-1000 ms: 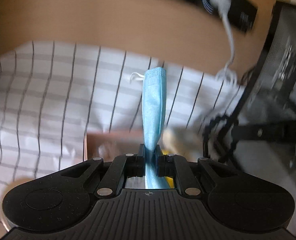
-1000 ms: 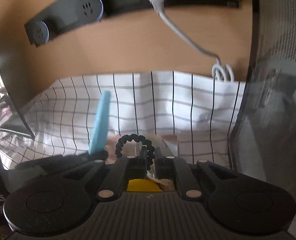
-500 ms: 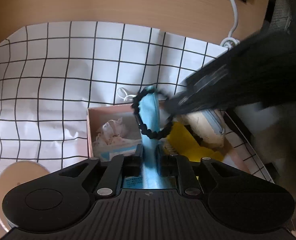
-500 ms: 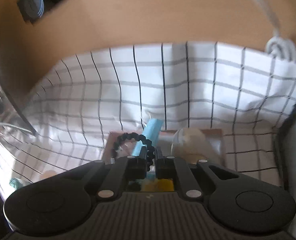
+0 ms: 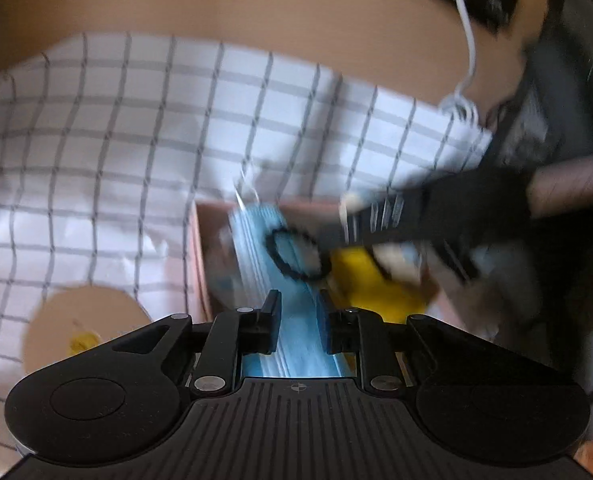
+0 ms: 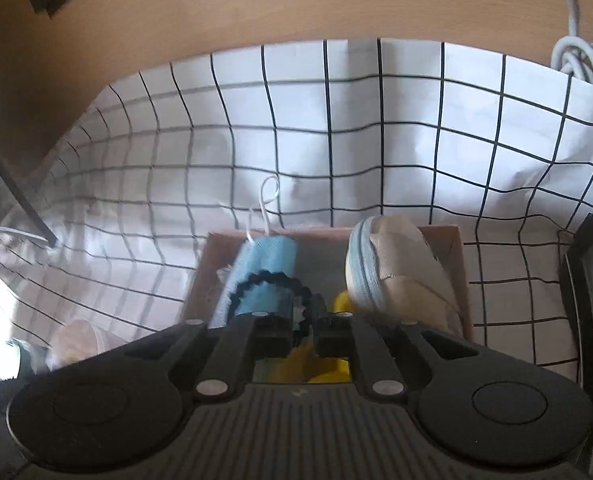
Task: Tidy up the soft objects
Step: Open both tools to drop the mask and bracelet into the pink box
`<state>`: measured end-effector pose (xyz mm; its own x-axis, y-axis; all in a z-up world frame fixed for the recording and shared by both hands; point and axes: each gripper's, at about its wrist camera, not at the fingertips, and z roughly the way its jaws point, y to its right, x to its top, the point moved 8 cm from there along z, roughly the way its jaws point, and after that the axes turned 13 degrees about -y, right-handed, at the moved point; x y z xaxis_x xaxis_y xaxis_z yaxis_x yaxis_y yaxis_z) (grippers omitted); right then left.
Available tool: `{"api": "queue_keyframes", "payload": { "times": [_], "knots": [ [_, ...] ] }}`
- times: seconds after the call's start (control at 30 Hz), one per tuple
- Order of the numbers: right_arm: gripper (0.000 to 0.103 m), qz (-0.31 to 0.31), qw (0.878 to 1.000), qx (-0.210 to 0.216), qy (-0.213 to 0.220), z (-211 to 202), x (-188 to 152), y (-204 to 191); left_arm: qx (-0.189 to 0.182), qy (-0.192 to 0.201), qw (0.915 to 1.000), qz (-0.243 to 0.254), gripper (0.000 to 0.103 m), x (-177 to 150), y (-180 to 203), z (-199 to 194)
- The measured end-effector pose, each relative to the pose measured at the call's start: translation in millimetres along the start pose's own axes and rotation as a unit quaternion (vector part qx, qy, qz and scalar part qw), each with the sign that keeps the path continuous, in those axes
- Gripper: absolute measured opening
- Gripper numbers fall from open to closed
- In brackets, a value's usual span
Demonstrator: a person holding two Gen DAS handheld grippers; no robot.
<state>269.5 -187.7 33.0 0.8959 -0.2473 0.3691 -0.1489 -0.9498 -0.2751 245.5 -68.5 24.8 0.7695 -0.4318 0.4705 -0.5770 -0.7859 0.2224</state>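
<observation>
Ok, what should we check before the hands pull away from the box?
1. Blue mask lying into the pink box: ok.
2. Left gripper jaws loose around the mask: ok.
3. Right gripper jaws opening, black hair tie between them: ok.
4. Hair tie over the box, on top of the mask: ok.
5. Hair tie fully free of the right jaws: cannot tell.
6. Beige pouch inside the box, out of the way: ok.

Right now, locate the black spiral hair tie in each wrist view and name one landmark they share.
Left wrist view: black spiral hair tie sits mid-frame, just above the fingers, lying over the blue face mask.
Right wrist view: hair tie sits low centre, at the fingertips, over the mask.
Shared landmark: the pink box on the checked cloth.
</observation>
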Motion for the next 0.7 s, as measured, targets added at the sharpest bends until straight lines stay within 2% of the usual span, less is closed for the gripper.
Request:
{"api": "queue_keyframes", "payload": {
  "times": [0.03, 0.1, 0.23, 0.3, 0.37, 0.53, 0.7],
  "knots": [
    [0.026, -0.002, 1.000, 0.008, 0.005, -4.0, 1.2, -2.0, 0.001, -0.008, 1.0000, 0.001, 0.021, -3.0, 0.3, 4.3],
    [0.031, -0.010, 1.000, 0.020, 0.011, -7.6, 2.5, -9.2, 0.006, -0.005, 1.0000, 0.004, 0.021, -4.6, 2.0, 8.5],
    [0.031, -0.022, 0.999, 0.040, -0.014, 7.7, 1.9, -22.3, 0.016, -0.008, 0.9998, 0.012, 0.020, -1.7, 5.6, 10.7],
    [0.031, -0.010, 0.999, 0.033, -0.036, 23.5, 0.2, -18.9, 0.026, -0.008, 0.9995, 0.018, 0.020, -2.5, 4.8, 10.2],
    [0.030, 0.006, 0.998, 0.045, -0.053, 34.0, -2.5, -12.9, 0.025, -0.014, 0.9994, 0.021, 0.020, -4.2, 3.7, 8.2],
    [0.030, 0.015, 0.998, 0.048, -0.041, 29.5, -3.4, -6.7, -0.009, -0.027, 0.9996, 0.001, 0.019, -7.1, 1.9, 1.9],
    [0.033, 0.010, 0.998, 0.063, 0.008, -6.7, -12.4, -1.6, -0.023, -0.026, 0.9991, -0.026, 0.020, -10.1, -3.3, -4.5]
  ]
}}
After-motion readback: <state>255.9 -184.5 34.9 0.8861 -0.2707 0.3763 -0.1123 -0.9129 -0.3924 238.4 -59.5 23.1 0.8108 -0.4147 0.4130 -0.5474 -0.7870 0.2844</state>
